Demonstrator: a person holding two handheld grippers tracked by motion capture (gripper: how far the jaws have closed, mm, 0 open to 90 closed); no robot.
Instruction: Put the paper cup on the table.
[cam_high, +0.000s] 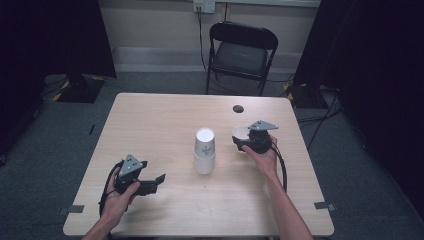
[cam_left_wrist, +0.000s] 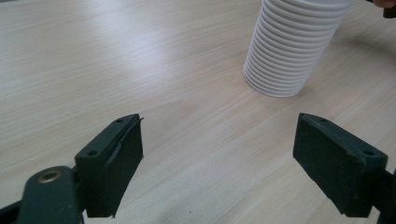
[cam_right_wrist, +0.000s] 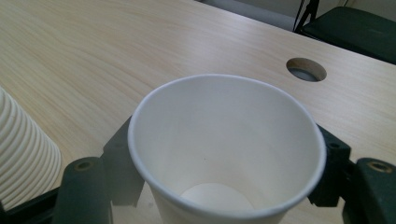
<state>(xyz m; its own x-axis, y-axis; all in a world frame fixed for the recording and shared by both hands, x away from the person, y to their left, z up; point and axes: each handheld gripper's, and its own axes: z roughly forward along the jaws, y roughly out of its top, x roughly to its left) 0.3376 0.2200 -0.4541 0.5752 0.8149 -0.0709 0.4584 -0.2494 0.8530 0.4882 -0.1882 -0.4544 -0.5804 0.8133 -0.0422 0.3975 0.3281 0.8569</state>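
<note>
Nearest, right gripper view: single white paper cup (cam_right_wrist: 226, 149), mouth up and empty, pinched between the right gripper's (cam_right_wrist: 224, 172) two black jaws, one against each side of its wall. Cup's lower half cut off by the bottom of the frame.

High view: same cup (cam_high: 240, 133) sits at the right gripper (cam_high: 241, 142), right of table centre, near the right edge. Cannot tell whether its base touches the wood. Person's right hand (cam_high: 264, 156) wraps the gripper body and hides most of it.

Stack of nested white cups (cam_high: 204, 151) stands mouth down at mid-table, near the held cup but apart from it. In the left gripper view the stack (cam_left_wrist: 293, 44) is cut off at the top; in the right gripper view a ribbed sliver of it (cam_right_wrist: 25, 154) shows at the left edge.

Left gripper (cam_high: 152, 184) low over the near-left part of the table (cam_high: 150, 120), left hand (cam_high: 119, 197) behind it. Jaws spread wide, nothing between them, bare wood under the gap. Open room across the far-left half of the top and along the near edge.

Round cable hole (cam_high: 238, 108) near the far edge, beyond the held cup. Black folding chair (cam_high: 241, 52) behind the table. Print on the stack's top cup too small to read.
</note>
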